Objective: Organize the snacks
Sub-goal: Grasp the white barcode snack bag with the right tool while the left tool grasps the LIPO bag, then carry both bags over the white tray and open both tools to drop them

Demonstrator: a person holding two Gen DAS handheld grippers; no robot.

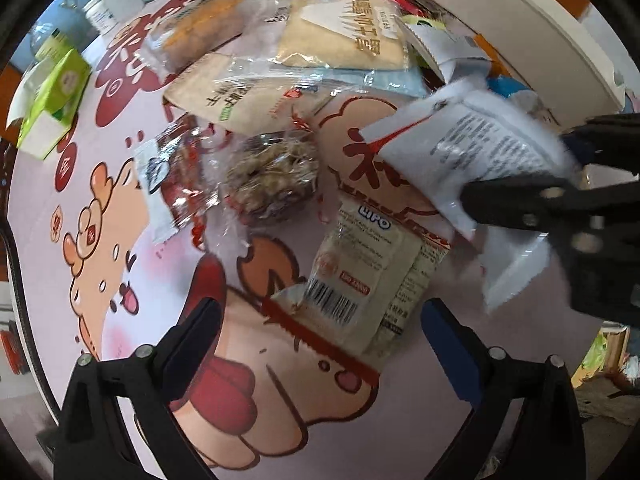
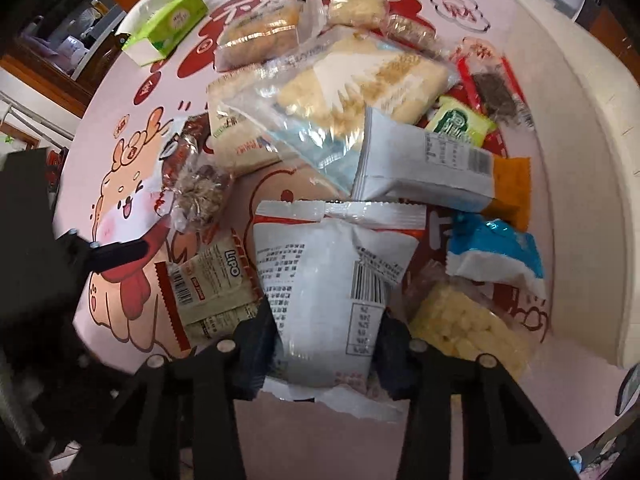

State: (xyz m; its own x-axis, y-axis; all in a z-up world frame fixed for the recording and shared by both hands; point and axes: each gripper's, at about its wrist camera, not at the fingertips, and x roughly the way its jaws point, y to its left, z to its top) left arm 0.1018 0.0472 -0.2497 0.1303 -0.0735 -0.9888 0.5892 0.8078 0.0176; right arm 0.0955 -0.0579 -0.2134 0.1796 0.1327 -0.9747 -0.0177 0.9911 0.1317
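Snacks lie heaped on a pink cartoon tablecloth (image 2: 132,128), and the white packet (image 2: 328,292) serves as the landmark for the rest. The right gripper (image 2: 326,344) has its jaws pressed on that packet's lower sides, one pad at each edge, the wrapper bulging between them. Left of the white packet lies the Lipo biscuit pack (image 1: 356,272), flat on the cloth; the left gripper (image 1: 320,320) hangs above that pack's near end with its jaws wide apart, touching nothing. Beyond the white packet sits a second white pouch (image 2: 424,164), with a blue-and-white packet (image 2: 496,256) to the right and a yellow puffed snack (image 2: 468,328) nearer on that side. A cream tray (image 2: 580,160) curves past those, well right of the white packet, and is probably where the snacks should go.

To do this step well, the person should lift the white packet straight up before swinging it, since its top edge lies close under the second pouch and could drag it. The grip sits low, so the packet may flop; a slow carry helps.
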